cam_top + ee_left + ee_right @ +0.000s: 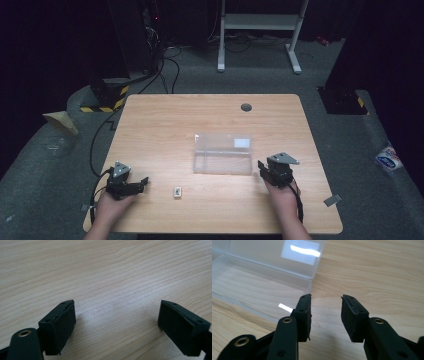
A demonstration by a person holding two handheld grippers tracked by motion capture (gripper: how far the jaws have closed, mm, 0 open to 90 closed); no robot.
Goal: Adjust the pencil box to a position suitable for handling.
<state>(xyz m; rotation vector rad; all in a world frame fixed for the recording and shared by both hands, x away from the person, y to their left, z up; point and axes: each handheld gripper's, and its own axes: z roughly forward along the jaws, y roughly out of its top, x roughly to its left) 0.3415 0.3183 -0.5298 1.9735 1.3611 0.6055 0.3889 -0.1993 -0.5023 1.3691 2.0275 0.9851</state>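
Note:
A clear plastic box lies open in the middle of the wooden table, its lid standing up at the back with a white label. A small white item rests on the table in front of the box, to its left. My left gripper sits at the front left, open, jaws wide over bare wood, pointing right toward the small item. My right gripper stands just right of the box, open with a narrower gap; the box's right end lies to the left of its jaws.
A grey grommet hole sits near the table's far edge. Beyond the table stand a white desk frame, cables and black equipment. A packet lies on the floor at the right.

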